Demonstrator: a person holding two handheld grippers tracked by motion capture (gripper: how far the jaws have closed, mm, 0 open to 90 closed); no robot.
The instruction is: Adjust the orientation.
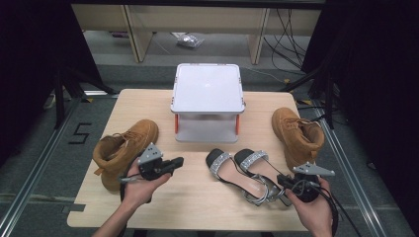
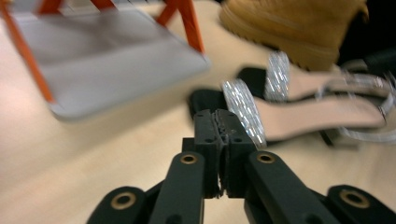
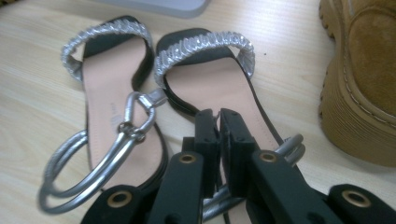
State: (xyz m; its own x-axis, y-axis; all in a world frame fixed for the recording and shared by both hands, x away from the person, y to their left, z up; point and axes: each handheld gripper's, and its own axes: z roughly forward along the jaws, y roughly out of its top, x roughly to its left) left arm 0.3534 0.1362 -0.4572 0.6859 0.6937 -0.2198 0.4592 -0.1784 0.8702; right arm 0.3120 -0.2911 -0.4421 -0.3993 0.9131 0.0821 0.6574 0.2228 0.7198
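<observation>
Right gripper sits low at the near right of the table, jaws pressed together with nothing between them, hovering right over the heel end of the right-hand sandal, its silver ankle strap poking out just beside the jaws. The other sandal lies alongside, touching it, its silver strap looped over the insole. Left gripper is closed too, empty, pointing across the wood toward the sandals' toe ends. A tan boot lies just behind the left hand, its mate stands at the far right, and a white two-tier rack sits at the back centre.
</observation>
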